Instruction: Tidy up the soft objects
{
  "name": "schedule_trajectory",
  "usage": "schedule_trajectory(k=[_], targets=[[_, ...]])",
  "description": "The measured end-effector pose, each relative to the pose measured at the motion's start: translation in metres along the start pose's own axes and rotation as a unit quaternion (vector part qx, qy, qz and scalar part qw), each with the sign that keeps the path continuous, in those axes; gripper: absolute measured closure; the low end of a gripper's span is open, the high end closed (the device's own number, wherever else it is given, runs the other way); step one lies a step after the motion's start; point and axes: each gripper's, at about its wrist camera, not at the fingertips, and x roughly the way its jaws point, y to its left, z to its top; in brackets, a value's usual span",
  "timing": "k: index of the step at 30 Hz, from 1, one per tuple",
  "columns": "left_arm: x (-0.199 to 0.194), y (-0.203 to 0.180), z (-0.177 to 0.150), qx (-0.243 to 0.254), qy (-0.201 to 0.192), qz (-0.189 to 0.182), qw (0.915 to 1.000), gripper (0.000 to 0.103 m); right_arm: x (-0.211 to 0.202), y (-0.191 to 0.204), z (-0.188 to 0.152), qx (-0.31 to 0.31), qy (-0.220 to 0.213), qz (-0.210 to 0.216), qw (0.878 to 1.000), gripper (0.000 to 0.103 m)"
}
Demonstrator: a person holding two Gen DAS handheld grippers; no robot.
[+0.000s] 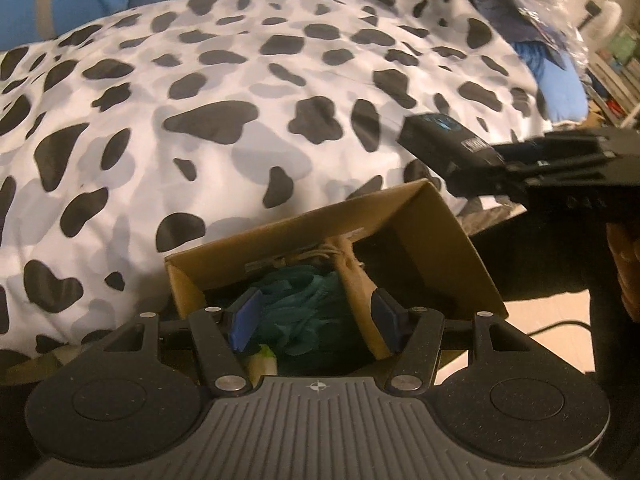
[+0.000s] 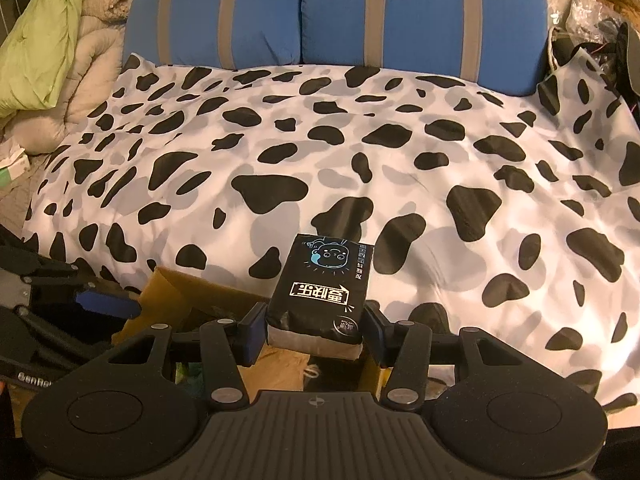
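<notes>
My right gripper (image 2: 316, 330) is shut on a black tissue pack (image 2: 322, 292) with a cartoon face and gold lettering, held above the edge of a cardboard box (image 2: 168, 292). In the left wrist view the same pack (image 1: 444, 148) and right gripper (image 1: 560, 160) hover above the box's right corner. My left gripper (image 1: 316, 320) is open over the open cardboard box (image 1: 448, 240). Inside lie a teal soft cloth (image 1: 308, 312) and a tan drawstring pouch (image 1: 352, 268), between my fingers without being gripped.
A cow-print duvet (image 2: 320, 140) covers the bed behind the box. Blue striped pillows (image 2: 400, 12) stand at the head. A green and beige quilt (image 2: 44, 40) is piled at far left. Clutter and bags (image 1: 520, 12) sit at the right.
</notes>
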Motion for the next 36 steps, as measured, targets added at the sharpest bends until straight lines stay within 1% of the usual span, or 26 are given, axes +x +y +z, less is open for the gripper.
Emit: schedule_trajectory(k=[6, 8, 9, 10, 11, 12, 14, 15, 17, 19, 21, 23, 25, 27, 28, 29, 30, 31, 36], targets=[[0.001, 0.003, 0.001, -0.009, 0.003, 0.005, 0.9999, 0.044, 0.001, 0.005, -0.003, 0.001, 0.011, 0.009, 1.000, 0.050], [0.002, 0.002, 0.002, -0.010, 0.004, 0.006, 0.9999, 0.044, 0.003, 0.006, -0.004, 0.000, 0.022, 0.016, 1.000, 0.048], [0.002, 0.003, 0.002, -0.011, 0.005, 0.006, 0.9999, 0.044, 0.006, 0.007, -0.005, 0.001, 0.031, 0.021, 0.999, 0.045], [0.002, 0.003, 0.002, -0.012, 0.005, 0.007, 0.9999, 0.044, 0.009, 0.008, -0.006, 0.001, 0.043, 0.025, 0.999, 0.039], [0.002, 0.003, 0.002, -0.013, 0.006, 0.008, 0.9999, 0.044, 0.013, 0.010, -0.007, -0.002, 0.054, 0.025, 0.998, 0.023], [0.003, 0.004, 0.002, -0.015, 0.006, 0.010, 0.9998, 0.044, 0.015, 0.012, -0.008, -0.007, 0.060, 0.022, 0.998, 0.015], [0.003, 0.005, 0.003, -0.018, 0.007, 0.011, 0.9998, 0.044, 0.017, 0.016, -0.009, -0.019, 0.066, 0.012, 0.998, 0.011], [0.003, 0.006, 0.003, -0.020, 0.007, 0.012, 0.9997, 0.044, 0.019, 0.017, -0.010, -0.022, 0.069, 0.009, 0.997, 0.006], [0.003, 0.008, 0.003, -0.023, 0.007, 0.015, 0.9996, 0.044, 0.022, 0.018, -0.010, -0.026, 0.074, 0.001, 0.997, 0.001], [0.001, 0.008, 0.003, -0.026, 0.000, 0.027, 0.9993, 0.044, 0.023, 0.018, -0.011, -0.029, 0.078, -0.005, 0.997, 0.000], [-0.002, 0.009, 0.004, -0.027, -0.012, 0.041, 0.9987, 0.041, 0.026, 0.017, -0.011, -0.029, 0.084, -0.013, 0.996, 0.000], [-0.004, 0.011, 0.004, -0.032, -0.020, 0.052, 0.9980, 0.030, 0.028, 0.016, -0.011, -0.028, 0.090, -0.022, 0.995, 0.000], [-0.005, 0.012, 0.005, -0.035, -0.027, 0.060, 0.9973, 0.026, 0.029, 0.015, -0.011, -0.024, 0.093, -0.028, 0.995, 0.000], [-0.004, 0.013, 0.005, -0.036, -0.025, 0.069, 0.9967, 0.025, 0.030, 0.013, -0.010, -0.021, 0.095, -0.031, 0.995, 0.000], [-0.004, 0.013, 0.005, -0.036, -0.023, 0.072, 0.9965, 0.021, 0.031, 0.012, -0.011, -0.021, 0.097, -0.034, 0.994, 0.000], [-0.003, 0.014, 0.005, -0.035, -0.021, 0.077, 0.9962, 0.015, 0.031, 0.013, -0.011, -0.021, 0.098, -0.036, 0.994, 0.000], [-0.002, 0.014, 0.005, -0.035, -0.020, 0.082, 0.9958, 0.010, 0.032, 0.013, -0.011, -0.022, 0.099, -0.039, 0.994, 0.000], [-0.002, 0.014, 0.005, -0.033, -0.020, 0.088, 0.9954, 0.001, 0.032, 0.014, -0.011, -0.023, 0.100, -0.042, 0.994, 0.000], [-0.004, 0.012, 0.005, -0.021, -0.030, 0.120, 0.9921, 0.000, 0.033, 0.018, -0.011, -0.032, 0.095, -0.057, 0.993, 0.000]])
